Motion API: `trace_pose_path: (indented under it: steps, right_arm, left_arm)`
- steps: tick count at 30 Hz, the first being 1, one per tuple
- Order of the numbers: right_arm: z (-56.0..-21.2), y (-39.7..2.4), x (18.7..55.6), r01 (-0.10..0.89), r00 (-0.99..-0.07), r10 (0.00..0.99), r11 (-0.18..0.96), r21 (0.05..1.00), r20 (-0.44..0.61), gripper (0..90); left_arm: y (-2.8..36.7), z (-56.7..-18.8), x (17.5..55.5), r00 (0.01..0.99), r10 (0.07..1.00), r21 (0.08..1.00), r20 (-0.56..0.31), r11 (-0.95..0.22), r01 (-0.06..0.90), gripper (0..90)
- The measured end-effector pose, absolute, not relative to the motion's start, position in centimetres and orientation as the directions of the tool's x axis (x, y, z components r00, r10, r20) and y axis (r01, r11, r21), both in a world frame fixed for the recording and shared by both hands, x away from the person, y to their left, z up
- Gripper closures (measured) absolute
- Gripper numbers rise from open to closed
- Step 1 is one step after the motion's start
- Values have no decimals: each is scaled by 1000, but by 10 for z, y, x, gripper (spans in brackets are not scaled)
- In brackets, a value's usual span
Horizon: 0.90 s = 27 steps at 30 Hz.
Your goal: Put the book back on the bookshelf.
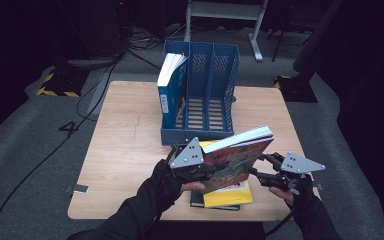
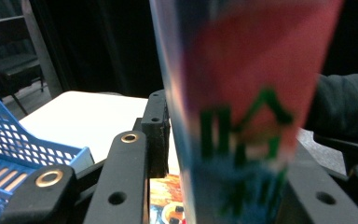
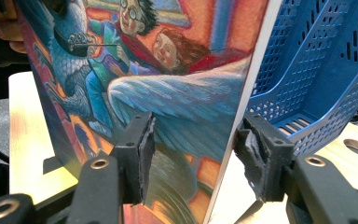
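Observation:
A colourful picture-cover book [image 1: 240,150] hangs tilted above the table's front edge, between my two grippers. My left gripper [image 1: 209,172] is shut on its lower left part; in the left gripper view the book's spine [image 2: 242,70] stands blurred and close between the jaws. My right gripper [image 1: 260,167] is at the book's lower right edge. In the right gripper view its jaws straddle the cover [image 3: 168,56]. One pad [image 3: 145,149] stands in front of the cover and a small gap shows beside the other pad [image 3: 256,161].
A blue three-slot file rack [image 1: 200,75] stands at the middle back of the wooden table [image 1: 125,145], with a blue book [image 1: 170,95] upright in its left slot. A yellow book [image 1: 230,195] lies on a dark book [image 1: 197,201] under the held one. Cables cross the floor.

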State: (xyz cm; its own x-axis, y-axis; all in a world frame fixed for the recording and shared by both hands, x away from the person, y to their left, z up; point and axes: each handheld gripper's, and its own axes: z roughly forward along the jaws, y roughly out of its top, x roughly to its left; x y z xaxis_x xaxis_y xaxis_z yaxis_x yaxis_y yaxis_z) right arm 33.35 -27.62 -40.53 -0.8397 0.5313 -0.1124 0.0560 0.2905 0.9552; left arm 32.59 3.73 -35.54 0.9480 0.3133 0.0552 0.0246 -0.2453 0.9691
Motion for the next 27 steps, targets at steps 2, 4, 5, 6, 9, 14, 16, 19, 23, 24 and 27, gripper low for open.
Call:
trace_pose_path:
  steps: [2,4,5,6,9,14,16,19,23,24,27]
  right_arm:
    - [-405,-276,333,54,-840,530,292,955,-114,483]
    - [-405,-276,333,57,-838,533,292,955,-113,483]
    - [-405,-276,333,57,-838,533,293,955,-113,482]
    - [-405,-276,333,57,-838,534,291,955,-112,481]
    - [-405,-276,333,58,-837,535,294,954,-114,475]
    - [-406,-275,333,59,-834,540,300,952,-118,469]
    - [-406,-275,333,57,-831,542,302,952,-122,466]
    - [-406,-275,333,60,-830,544,303,951,-121,466]
    - [-406,-275,333,61,-827,548,309,949,-126,444]
    - [-406,-275,333,68,-825,552,310,948,-122,436]
    - [-407,-278,333,77,-822,556,325,943,-124,411]
  left_arm:
    - [36,-353,326,946,318,971,54,-238,25,664]
    - [36,-351,328,951,308,974,32,-222,40,667]
    - [36,-350,328,951,309,976,28,-216,41,667]
    - [36,-349,328,952,305,976,22,-211,45,682]
    - [35,-349,330,949,315,977,8,-203,59,712]
    - [35,-346,331,943,331,973,11,-221,66,729]
    - [34,-345,331,943,334,970,5,-231,76,730]
    - [33,-342,331,939,344,965,-5,-245,95,731]
    - [32,-340,329,933,359,960,21,-269,82,729]
    - [31,-339,330,934,358,959,22,-272,81,729]
    - [30,-338,331,930,366,957,33,-281,77,729]
